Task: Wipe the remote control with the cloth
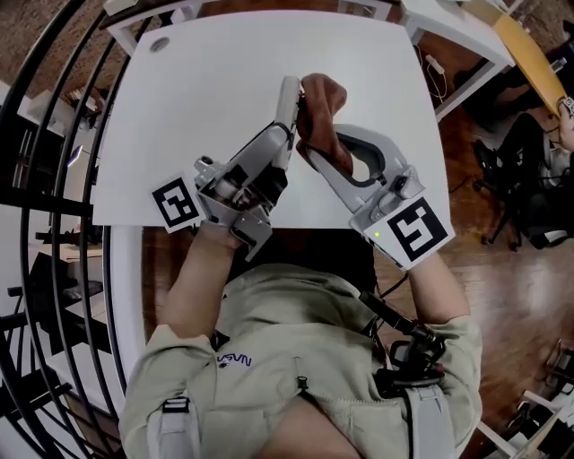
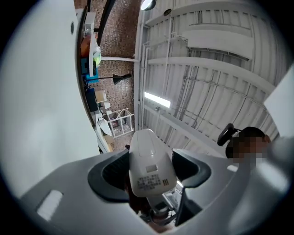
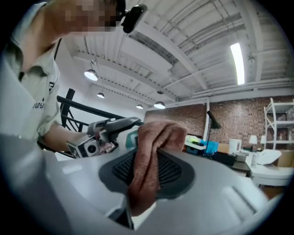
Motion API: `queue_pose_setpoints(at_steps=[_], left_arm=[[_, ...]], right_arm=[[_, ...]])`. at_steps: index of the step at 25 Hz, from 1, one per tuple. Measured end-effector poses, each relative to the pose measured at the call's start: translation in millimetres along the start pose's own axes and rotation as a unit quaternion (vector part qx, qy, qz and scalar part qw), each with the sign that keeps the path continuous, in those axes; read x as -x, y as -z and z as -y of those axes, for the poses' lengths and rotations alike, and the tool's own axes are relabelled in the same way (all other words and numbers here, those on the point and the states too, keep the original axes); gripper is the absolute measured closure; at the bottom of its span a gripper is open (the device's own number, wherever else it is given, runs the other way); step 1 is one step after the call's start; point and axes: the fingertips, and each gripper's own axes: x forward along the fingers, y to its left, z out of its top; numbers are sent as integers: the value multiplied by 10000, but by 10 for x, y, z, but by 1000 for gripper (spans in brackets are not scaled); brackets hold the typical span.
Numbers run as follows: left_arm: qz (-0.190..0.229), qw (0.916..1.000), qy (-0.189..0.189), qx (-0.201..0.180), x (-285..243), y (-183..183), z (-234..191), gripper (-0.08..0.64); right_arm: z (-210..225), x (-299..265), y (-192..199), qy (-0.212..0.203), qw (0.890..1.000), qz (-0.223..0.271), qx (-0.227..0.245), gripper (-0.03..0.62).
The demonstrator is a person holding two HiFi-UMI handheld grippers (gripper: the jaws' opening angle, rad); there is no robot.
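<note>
Over the white table [image 1: 206, 99], my left gripper [image 1: 282, 134] is shut on a white remote control [image 1: 288, 100], which sticks up and away from it. In the left gripper view the remote [image 2: 149, 165] shows its labelled back between the dark pads. My right gripper [image 1: 318, 152] is shut on a brown cloth [image 1: 323, 112], bunched right against the remote's right side. The right gripper view shows the cloth [image 3: 151, 156] folded between the ribbed pads, with the left gripper [image 3: 108, 131] just behind it on the left.
Black curved railings [image 1: 54, 179] run along the left of the table. Another white table [image 1: 457, 27] stands at the back right, with a dark office chair [image 1: 529, 170] on the wooden floor to the right. The person's torso [image 1: 296, 359] fills the near side.
</note>
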Motion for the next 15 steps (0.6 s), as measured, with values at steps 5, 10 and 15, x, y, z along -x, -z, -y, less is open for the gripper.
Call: queue_pose_setpoints(at_steps=[5, 10, 15], left_arm=[[8, 9882, -655, -1383, 61, -256, -26, 261], [-1405, 8244, -2002, -5105, 4, -148, -124, 261], [-2752, 6094, -2331, -7060, -119, 363, -291, 262]], right_arm=[[-296, 98, 115, -751, 9964, -385, -30, 499], [425, 292, -362, 674, 9970, -6, 392, 497], [241, 70, -89, 245, 9812, -1314, 1391, 497]])
